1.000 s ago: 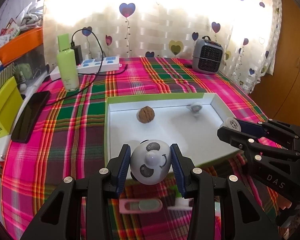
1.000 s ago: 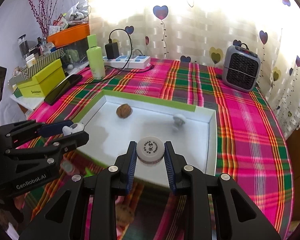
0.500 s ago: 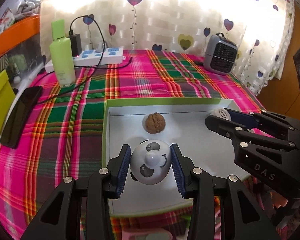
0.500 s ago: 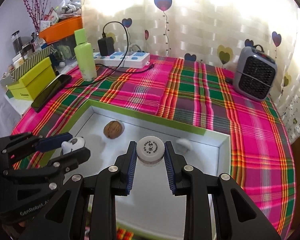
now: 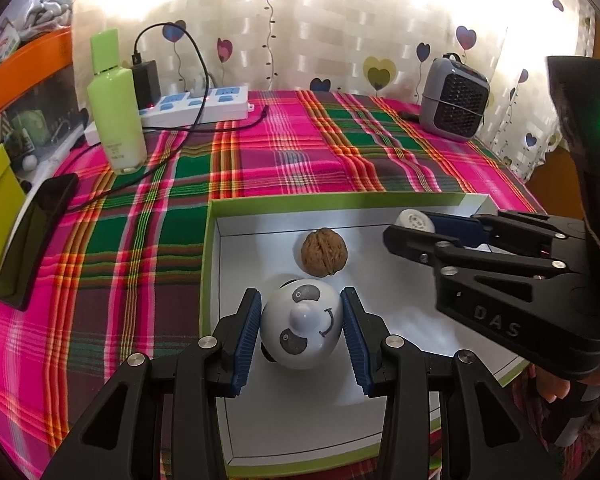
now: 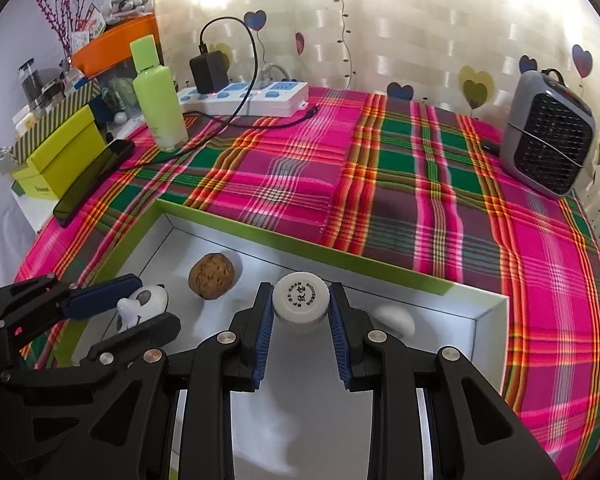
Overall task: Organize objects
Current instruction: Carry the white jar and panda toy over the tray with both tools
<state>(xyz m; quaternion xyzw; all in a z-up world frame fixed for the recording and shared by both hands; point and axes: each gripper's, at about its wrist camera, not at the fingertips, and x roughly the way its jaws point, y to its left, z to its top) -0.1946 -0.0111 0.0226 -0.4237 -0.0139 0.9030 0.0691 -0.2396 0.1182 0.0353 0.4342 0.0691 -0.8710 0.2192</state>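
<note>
From the left wrist, the left tongs (image 5: 302,330) are gripping a panda figurine (image 5: 300,330) over the near part of the white box (image 5: 216,264), a walnut (image 5: 324,252) lying just beyond

From the right wrist, the right tongs (image 6: 300,300) are clamping a white-capped jar (image 6: 300,297) above the box's far side, over the plaid-covered bench (image 6: 380,184)

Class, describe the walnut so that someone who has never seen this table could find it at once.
Find the shallow white tray with green edges on the pink plaid tablecloth. Inside, near its far wall, lies the walnut, just beyond the panda toy held by the left gripper. It is the only brown, wrinkled thing there.
</note>
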